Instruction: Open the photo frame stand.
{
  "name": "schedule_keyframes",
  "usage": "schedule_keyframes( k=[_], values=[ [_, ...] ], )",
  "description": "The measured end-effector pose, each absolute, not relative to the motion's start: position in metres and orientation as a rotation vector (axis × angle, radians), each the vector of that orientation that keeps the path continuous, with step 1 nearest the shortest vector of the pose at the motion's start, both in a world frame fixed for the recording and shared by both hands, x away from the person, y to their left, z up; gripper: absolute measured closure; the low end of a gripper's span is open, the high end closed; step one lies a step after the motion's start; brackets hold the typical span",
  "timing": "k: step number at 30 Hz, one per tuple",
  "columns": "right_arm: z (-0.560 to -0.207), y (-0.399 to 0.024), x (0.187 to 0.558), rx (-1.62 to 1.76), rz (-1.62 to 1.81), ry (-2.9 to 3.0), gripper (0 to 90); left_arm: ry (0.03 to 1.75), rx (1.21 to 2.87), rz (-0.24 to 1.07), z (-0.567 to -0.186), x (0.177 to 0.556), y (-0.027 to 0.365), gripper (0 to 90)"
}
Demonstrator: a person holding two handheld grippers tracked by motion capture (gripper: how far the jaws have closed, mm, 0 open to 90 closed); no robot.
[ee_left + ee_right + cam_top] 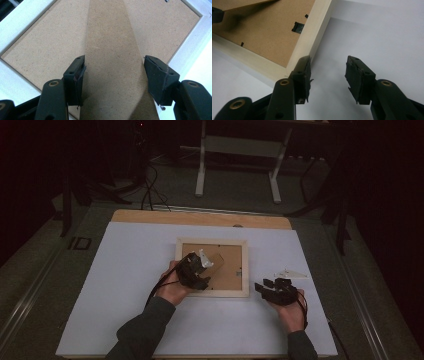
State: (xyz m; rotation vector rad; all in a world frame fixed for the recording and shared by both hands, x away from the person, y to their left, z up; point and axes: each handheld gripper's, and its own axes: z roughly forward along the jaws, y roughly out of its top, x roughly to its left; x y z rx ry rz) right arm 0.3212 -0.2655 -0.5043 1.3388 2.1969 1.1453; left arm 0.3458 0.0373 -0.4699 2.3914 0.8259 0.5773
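Observation:
A pale wooden picture frame (pixel 235 293) lies face down on the white tabletop, its brown backboard (pixel 233 264) up. My left gripper (pixel 206 270) is over the frame's left part. In the left gripper view its jaws (pixel 113 72) stand at either edge of the brown stand strip (pixel 112 45), pads against it. In the right gripper view that strip (pixel 237 3) is lifted off the backboard (pixel 269 32) and casts a shadow. My right gripper (pixel 263 285) rests on the table just right of the frame's near right corner (pixel 317 32), jaws (pixel 328 72) apart over bare table.
The white sheet (pixel 150 310) covers a wooden table whose far edge (pixel 200 217) shows. Small black clips (pixel 297 26) sit along the backboard's edge. Behind the table stand white metal legs (pixel 200 170) and floor cables (pixel 150 190) in a dark room.

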Motion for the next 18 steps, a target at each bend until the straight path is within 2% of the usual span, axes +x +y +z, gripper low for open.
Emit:
schedule_keyframes(
  k=[18],
  values=[
    [-0.487,-0.258,0.321,1.294,1.162,2.179,58.2,0.787,2.362,0.697,-0.470,0.329,0.034,38.5]
  ],
)
